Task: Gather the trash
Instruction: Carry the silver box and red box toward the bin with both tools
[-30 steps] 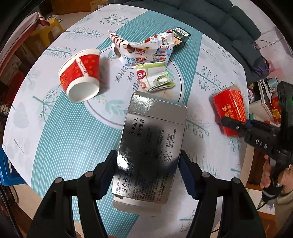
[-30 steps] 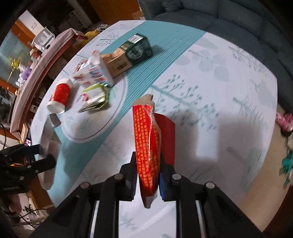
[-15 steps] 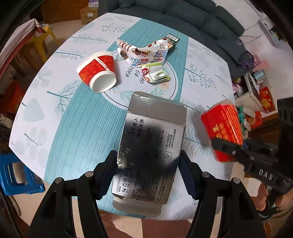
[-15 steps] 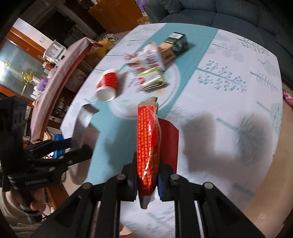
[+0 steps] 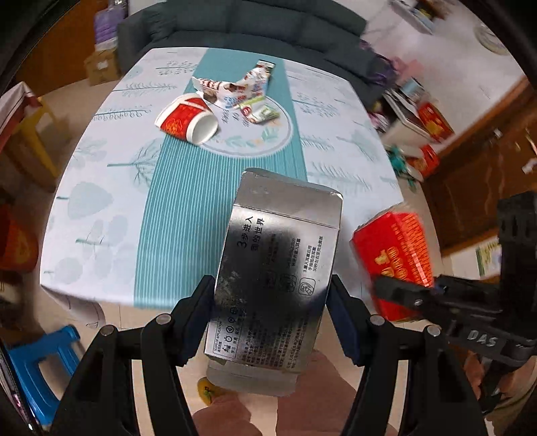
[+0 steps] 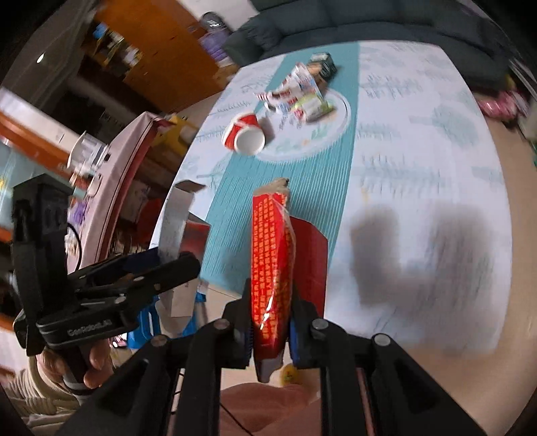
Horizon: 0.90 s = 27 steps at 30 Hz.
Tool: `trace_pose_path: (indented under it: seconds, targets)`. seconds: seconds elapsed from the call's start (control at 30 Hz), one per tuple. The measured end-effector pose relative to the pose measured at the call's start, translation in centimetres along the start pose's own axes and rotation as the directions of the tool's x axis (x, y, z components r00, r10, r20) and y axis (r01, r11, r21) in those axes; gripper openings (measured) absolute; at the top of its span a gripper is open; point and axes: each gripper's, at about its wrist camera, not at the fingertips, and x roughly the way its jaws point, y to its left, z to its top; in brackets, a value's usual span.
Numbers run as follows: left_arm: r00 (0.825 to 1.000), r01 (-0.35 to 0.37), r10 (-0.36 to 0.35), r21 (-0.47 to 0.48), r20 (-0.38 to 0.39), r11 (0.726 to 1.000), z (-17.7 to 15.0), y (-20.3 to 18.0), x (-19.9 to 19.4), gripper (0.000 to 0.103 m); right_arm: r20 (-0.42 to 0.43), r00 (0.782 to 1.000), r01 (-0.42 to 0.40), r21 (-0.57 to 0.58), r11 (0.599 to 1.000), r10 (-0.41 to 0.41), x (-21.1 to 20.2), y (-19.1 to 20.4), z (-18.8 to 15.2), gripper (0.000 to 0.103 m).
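Observation:
A flattened silver carton with black print sits clamped between the pads of my left gripper, held above the near edge of the table. My right gripper is shut on a flattened red packet with gold print; the same red packet shows at the right of the left wrist view. Left on the table are a red-and-white paper cup on its side, a crumpled milk carton, a folded green-and-white wrapper and a small dark box.
A dark sofa stands behind the table. A blue stool is on the floor at lower left, a yellow chair at far left. Red boxes and clutter lie at the right. A person's knee shows below both grippers.
Both grippers have pulled back and risen from the table with their loads still gripped, and both have rolled. The table looks smaller and farther; its near edge and the floor now show.

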Motion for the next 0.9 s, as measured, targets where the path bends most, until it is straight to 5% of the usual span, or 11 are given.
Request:
trace_pose_path:
  seconds: [0.47, 0.9]
  targets:
    - [0.988, 0.086, -0.071, 0.109, -0.138, 0.99, -11.5, 1.5, 1.2, 0.064, -0.077, 0.991, 0.125, 0.219, 0.968, -0.11, 4.3, 2.1, -13.9, 0.015]
    - [0.968, 0.112, -0.099, 0.043, -0.23, 0.993, -18.0, 3.6, 16.2, 0.064, -0.178, 0.972, 0.211, 0.38, 0.901, -0.153, 16.4, -7.3, -19.6, 0.016]
